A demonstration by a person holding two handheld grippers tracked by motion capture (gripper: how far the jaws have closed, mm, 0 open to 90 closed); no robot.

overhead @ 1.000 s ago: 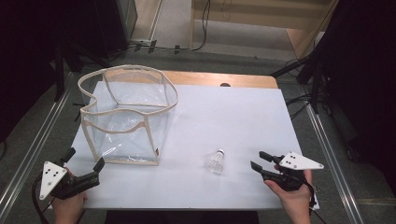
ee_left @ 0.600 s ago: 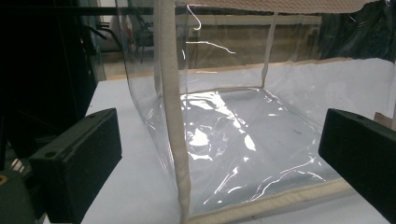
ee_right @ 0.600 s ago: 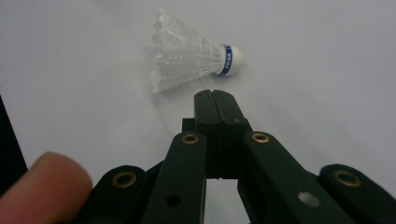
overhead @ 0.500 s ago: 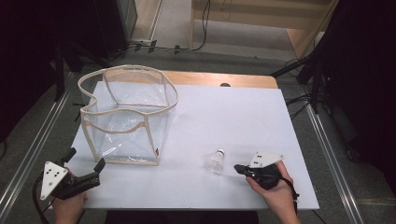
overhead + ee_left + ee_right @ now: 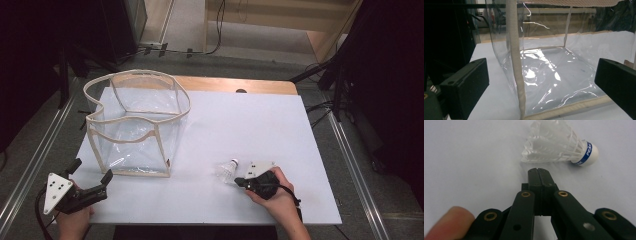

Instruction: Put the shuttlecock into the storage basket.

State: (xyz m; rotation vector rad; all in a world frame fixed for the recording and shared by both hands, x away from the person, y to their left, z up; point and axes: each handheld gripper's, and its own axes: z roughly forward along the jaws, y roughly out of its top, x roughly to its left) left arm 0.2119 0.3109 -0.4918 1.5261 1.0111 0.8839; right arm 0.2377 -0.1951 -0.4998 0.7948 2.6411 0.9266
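While I hold my left gripper [image 5: 95, 190] spread before the clear bag [image 5: 135, 125] at frame left, my right gripper [image 5: 539, 173] pressed together just short of the shuttlecock [image 5: 560, 145], blue band lettering legible in the right gripper view.

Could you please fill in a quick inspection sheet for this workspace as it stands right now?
Surface: white tabletop on a wooden board, flat and clean.
Job's things: clear bag with beige trim, standing open at left; shuttlecock lying on its side near the front.
Clutter: nothing seen.
Grippers: left gripper open, facing the bag's corner; right gripper shut, empty, tips just short of the shuttlecock's feathers.
Cables: black cable trailing from the left gripper.
Surroundings: dark stands, floor cables, wooden furniture behind.
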